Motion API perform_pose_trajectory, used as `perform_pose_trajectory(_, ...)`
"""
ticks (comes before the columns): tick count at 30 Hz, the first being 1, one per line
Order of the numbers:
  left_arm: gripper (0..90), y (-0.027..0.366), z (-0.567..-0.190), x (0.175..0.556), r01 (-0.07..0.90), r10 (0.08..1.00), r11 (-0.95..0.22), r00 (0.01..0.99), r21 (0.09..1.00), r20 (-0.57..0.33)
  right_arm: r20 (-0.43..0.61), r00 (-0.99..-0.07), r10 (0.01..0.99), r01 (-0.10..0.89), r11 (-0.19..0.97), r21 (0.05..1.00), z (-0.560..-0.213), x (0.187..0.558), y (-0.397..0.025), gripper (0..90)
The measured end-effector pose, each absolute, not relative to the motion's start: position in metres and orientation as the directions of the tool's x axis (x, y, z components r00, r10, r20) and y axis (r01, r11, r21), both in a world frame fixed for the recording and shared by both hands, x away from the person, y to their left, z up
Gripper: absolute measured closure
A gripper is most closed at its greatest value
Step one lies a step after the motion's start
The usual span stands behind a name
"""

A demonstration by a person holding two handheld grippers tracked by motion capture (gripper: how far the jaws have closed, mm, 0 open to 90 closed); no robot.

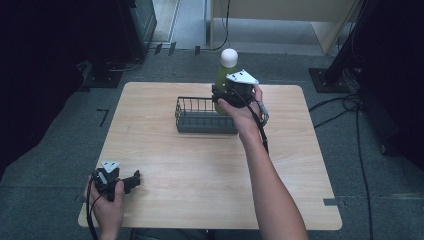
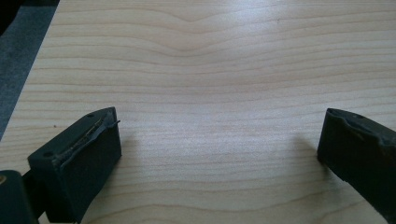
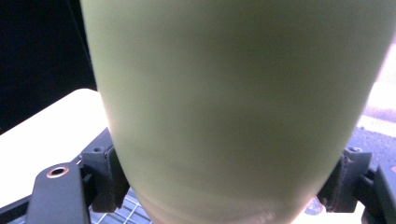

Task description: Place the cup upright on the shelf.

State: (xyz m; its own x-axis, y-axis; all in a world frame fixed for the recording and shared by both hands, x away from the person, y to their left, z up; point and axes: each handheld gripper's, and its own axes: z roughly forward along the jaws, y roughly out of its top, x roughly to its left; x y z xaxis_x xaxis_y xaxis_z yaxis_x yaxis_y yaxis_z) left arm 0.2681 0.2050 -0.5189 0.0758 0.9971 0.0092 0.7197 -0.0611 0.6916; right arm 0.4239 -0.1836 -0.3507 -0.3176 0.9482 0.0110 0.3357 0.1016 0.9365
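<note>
A yellow-green bottle (image 1: 221, 76) with a round white cap stands upright at the right end of a dark wire basket (image 1: 199, 122) on the far half of the table. My right gripper (image 1: 223, 98) is shut on the bottle's body. In the right gripper view the bottle (image 3: 233, 93) sits close between the two jaws, with the basket's wire floor (image 3: 125, 211) just under its base. The hand hides whether the base touches the basket. My left gripper (image 1: 131, 180) lies at the table's front left, open, and holds nothing (image 2: 219, 154) over bare wood.
The light wooden table (image 1: 200, 175) has rounded corners, and grey carpet surrounds it. Cables (image 1: 345, 107) lie on the floor to the right. Dark equipment stands (image 1: 135, 25) sit behind the table at left and right.
</note>
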Motion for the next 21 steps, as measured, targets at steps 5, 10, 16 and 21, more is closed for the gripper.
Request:
perform_pose_trajectory(5,0.0,0.205,-0.519,0.268,0.72,0.997,-0.062,0.076,0.691,0.01,0.02,-0.304,0.953,0.367,0.098,0.925,-0.363,0.431,-0.184,20.0)
perform_pose_trajectory(10,0.0,0.205,-0.519,0.268,0.72,0.997,-0.062,0.076,0.691,0.01,0.039,-0.31,0.95,0.386,0.088,0.918,-0.374,0.435,-0.182,20.0)
perform_pose_trajectory(16,0.0,0.205,-0.519,0.268,0.72,0.997,-0.062,0.077,0.692,0.01,0.036,-0.3,0.953,0.409,0.095,0.908,-0.383,0.439,-0.181,20.0)
perform_pose_trajectory(21,0.0,0.205,-0.519,0.268,0.72,0.997,-0.062,0.076,0.692,0.01,0.04,-0.3,0.953,0.426,0.096,0.899,-0.39,0.442,-0.182,19.9)
